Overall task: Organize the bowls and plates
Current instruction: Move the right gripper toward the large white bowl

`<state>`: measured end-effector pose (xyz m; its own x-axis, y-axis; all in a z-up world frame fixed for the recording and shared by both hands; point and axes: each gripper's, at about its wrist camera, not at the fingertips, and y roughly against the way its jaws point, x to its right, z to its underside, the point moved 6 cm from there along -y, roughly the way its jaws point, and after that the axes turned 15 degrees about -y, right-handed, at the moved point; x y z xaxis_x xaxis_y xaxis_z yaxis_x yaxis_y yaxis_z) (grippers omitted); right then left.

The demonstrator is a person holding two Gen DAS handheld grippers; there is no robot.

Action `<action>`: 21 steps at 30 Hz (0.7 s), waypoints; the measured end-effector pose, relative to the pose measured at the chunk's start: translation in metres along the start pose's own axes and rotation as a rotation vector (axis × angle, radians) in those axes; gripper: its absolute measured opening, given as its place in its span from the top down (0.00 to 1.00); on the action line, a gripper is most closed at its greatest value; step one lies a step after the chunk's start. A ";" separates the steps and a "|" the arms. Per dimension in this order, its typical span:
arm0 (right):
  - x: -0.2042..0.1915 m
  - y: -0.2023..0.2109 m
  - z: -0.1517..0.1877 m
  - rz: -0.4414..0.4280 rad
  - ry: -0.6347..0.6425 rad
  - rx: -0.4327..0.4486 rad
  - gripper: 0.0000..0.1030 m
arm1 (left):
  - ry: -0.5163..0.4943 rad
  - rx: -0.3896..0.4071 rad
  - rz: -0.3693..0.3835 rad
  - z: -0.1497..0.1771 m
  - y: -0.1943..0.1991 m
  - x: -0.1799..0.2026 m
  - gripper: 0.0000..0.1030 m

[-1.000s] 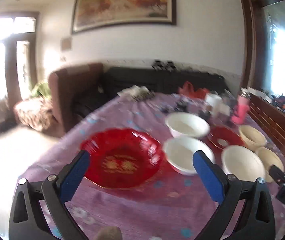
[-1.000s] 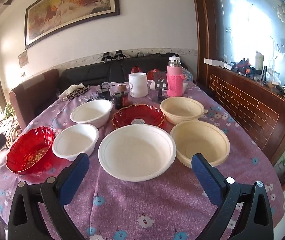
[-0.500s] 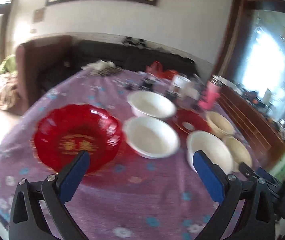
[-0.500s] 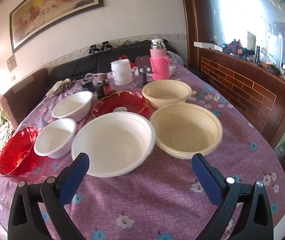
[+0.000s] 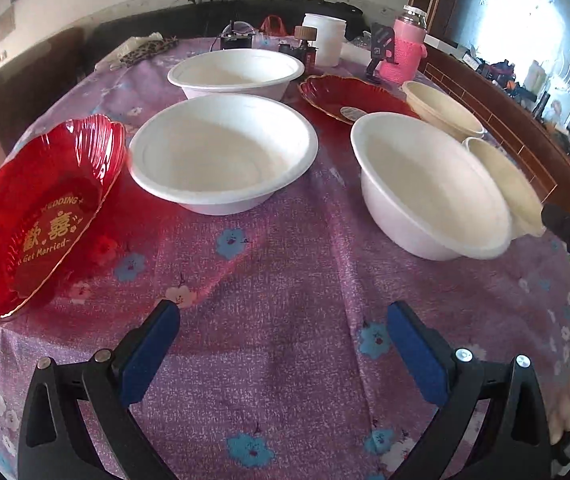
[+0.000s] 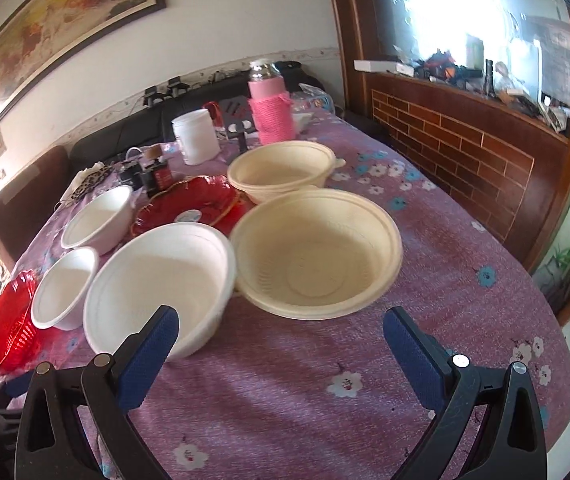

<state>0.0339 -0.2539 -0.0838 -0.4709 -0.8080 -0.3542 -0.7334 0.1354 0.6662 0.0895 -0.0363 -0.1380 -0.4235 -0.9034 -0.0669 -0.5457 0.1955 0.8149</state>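
Three white bowls sit on the purple flowered tablecloth: a near-right one [image 5: 429, 184] [image 6: 157, 276], a middle one [image 5: 221, 156] [image 6: 65, 288] and a far one [image 5: 237, 72] [image 6: 97, 220]. Two cream bowls stand to the right, one near [image 6: 317, 252] [image 5: 505, 176] and one far [image 6: 281, 168] [image 5: 441, 108]. A red glass plate [image 5: 37, 212] [image 6: 5, 332] lies at the left and a second red plate [image 5: 349, 98] [image 6: 193, 204] behind. My left gripper [image 5: 283, 344] is open and empty above bare cloth. My right gripper [image 6: 281, 344] is open and empty before the near cream bowl.
A pink-sleeved bottle [image 6: 271, 108] [image 5: 403, 52], a white jar [image 6: 197, 136] [image 5: 323, 40] and small clutter stand at the far end. A brick-patterned ledge [image 6: 465, 152] runs along the right. The table edge [image 6: 561, 340] is near right.
Both grippers have moved forward and tilted down toward the table. The left view swung right from the red plate toward the white bowls. The right one closed in on the near cream bowl.
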 end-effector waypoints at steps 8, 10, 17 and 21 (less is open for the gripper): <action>-0.006 -0.007 0.003 -0.019 0.001 -0.022 0.01 | -0.059 -0.069 -0.016 0.010 -0.014 0.001 0.00; -0.010 -0.006 0.004 -0.027 0.006 -0.022 0.01 | -0.083 -0.084 -0.042 0.011 -0.014 0.007 0.00; 0.009 0.001 -0.011 0.018 -0.035 0.020 0.01 | -0.122 -0.068 -0.022 0.018 -0.008 0.014 0.00; 0.042 0.004 -0.026 0.083 -0.088 0.050 0.01 | -0.131 -0.029 0.073 0.024 0.004 0.021 0.00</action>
<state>0.0238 -0.3025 -0.0790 -0.5703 -0.7399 -0.3570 -0.7129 0.2299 0.6625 0.0616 -0.0451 -0.1501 -0.5533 -0.8291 -0.0802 -0.4900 0.2462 0.8362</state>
